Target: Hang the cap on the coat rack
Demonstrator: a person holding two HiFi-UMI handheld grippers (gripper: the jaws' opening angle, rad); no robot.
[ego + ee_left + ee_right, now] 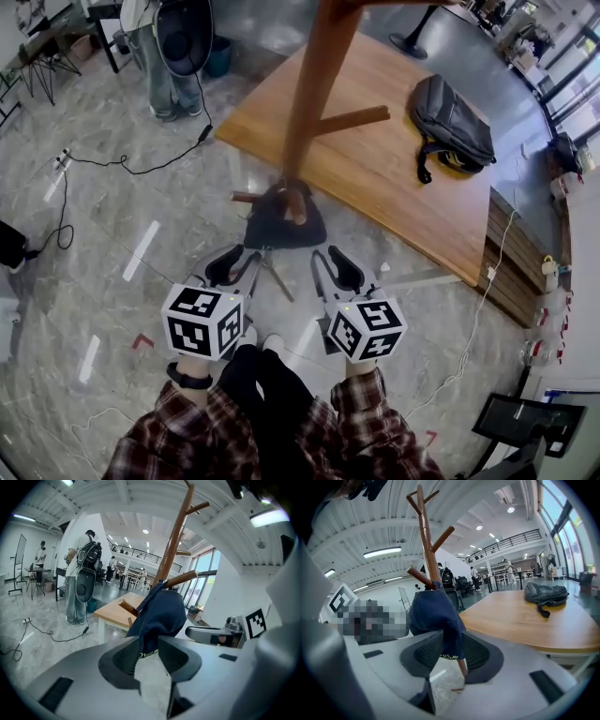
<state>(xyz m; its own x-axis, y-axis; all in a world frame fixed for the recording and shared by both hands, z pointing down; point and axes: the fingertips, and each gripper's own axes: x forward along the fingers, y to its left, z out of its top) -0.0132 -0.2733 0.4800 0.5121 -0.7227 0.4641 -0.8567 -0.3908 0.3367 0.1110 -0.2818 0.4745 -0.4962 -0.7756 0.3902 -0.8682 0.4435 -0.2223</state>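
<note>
Plaid sleeves fill the near edge of the head view, each hand holding a gripper out toward the coat rack. Far to the left of the rack a person stands on the marble floor, and a black cable trails from there toward the rack's foot. Just left of the pole, the left gripper has its jaws released and spread. In its own view the lower edge of the cap shows in the gap, with neither pad pressing it. The dark blue cap hangs from a low peg against the rack's pole. Just right of the pole, the right gripper is likewise released, jaws wide, the cap's edge showing between them untouched. Behind and right of the rack stands a wooden table, with a grey backpack lying on its far end.
</note>
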